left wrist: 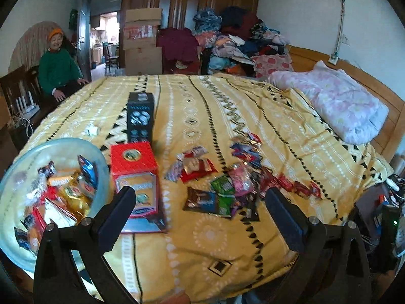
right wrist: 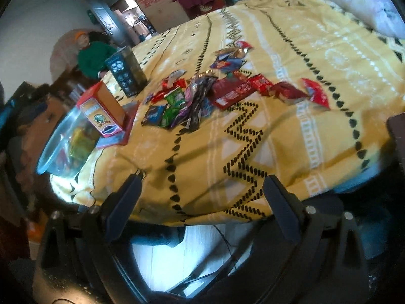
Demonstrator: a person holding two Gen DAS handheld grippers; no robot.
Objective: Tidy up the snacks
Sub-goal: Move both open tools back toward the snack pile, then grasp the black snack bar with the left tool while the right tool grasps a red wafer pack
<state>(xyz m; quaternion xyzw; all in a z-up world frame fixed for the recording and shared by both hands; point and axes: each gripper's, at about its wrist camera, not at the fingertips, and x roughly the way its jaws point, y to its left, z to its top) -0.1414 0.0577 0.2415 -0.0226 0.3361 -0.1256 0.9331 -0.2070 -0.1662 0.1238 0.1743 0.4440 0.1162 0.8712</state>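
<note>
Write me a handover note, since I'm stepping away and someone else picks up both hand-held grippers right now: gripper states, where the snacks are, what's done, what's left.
Left hand-held gripper: open, empty, above the bedspread near the loose snack packets.
Right hand-held gripper: open, empty, hanging at the bed's edge.
Glass bowl at the left already holds several wrapped snacks.
Red box stands beside the bowl, dark box behind it.
Left to do: many packets are scattered on the yellow bedspread; probably they go into the bowl.
</note>
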